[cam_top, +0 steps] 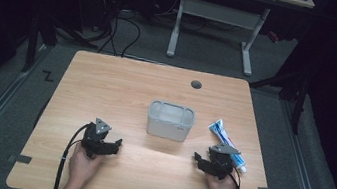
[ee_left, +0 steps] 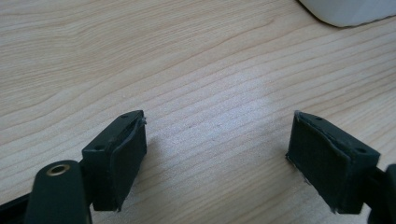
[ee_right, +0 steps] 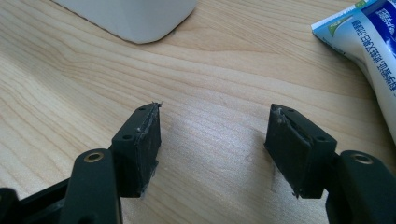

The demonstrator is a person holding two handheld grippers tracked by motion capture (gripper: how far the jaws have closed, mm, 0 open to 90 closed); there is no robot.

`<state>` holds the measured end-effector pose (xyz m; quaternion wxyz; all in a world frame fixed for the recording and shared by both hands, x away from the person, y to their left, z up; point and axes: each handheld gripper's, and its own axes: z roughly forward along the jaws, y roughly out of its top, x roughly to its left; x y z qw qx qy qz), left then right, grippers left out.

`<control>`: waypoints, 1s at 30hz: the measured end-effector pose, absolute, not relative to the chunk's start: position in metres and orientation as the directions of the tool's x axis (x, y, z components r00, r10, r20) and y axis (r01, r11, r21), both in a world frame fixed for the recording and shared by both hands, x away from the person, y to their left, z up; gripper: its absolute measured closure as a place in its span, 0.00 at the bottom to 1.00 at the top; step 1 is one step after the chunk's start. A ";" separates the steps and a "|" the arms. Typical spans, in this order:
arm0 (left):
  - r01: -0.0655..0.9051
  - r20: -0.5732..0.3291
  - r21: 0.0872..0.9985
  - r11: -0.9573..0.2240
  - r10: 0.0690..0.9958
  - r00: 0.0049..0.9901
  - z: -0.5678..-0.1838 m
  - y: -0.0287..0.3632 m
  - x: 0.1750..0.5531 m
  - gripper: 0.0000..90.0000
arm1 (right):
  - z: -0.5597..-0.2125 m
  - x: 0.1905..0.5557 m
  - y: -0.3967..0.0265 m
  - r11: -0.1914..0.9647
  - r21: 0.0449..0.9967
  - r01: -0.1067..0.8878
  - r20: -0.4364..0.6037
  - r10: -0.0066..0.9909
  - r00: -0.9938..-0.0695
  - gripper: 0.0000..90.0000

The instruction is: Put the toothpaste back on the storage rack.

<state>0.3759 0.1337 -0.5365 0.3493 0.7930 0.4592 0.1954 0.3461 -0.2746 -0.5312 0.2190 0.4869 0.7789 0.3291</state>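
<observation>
A: How are the jaws of the left gripper (cam_top: 107, 144) set?

B: They are spread wide, with nothing but bare pale wooden tabletop (ee_left: 196, 70) seen between the black pads. The gripper is held low over the wood, which suggests a waiting pose rather than a grasp.

A: And the right gripper (cam_top: 207, 162)?

B: The same can be said: its jaws are parted as wide as they go, and no object is caught between them. Bare wood is seen in the gap in the right gripper view.

A: Where is the nearest object placed?

B: A blue-and-white squeezable toothpaste tube (ee_right: 373, 51) lies flat on the table, just beyond and to the outer side of the right-hand jaw in the right gripper view. It is not touched. In the high view it is found just beside the right gripper, partly hidden behind it.

A: What else is ahead of the jaws?

B: A pale grey rounded-rectangular plastic container (cam_top: 170, 120) stands upright, ahead of both grippers and between them. Its corner is seen beyond the left-hand jaw in the right gripper view, and beyond the right-hand jaw in the left gripper view. It appears open at the top, so it is judged to be the likely place for the tube.

A: Why are the jaws kept apart?

B: Probably so that the tube can be straddled once the right gripper is swung toward it.
</observation>
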 end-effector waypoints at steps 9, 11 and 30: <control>0.592 -0.011 0.734 -0.334 0.865 0.502 -0.537 0.134 0.376 0.22 | -0.531 0.346 -0.275 0.307 0.725 0.616 -0.020 0.904 -0.426 0.39; 0.592 -0.011 0.734 -0.334 0.865 0.502 -0.536 0.134 0.376 0.22 | -0.531 0.346 -0.275 0.308 0.726 0.615 -0.021 0.904 -0.427 0.39; 0.592 -0.012 0.734 -0.333 0.865 0.502 -0.536 0.134 0.376 0.22 | -0.527 0.343 -0.277 0.304 0.718 0.626 -0.014 0.906 -0.424 0.45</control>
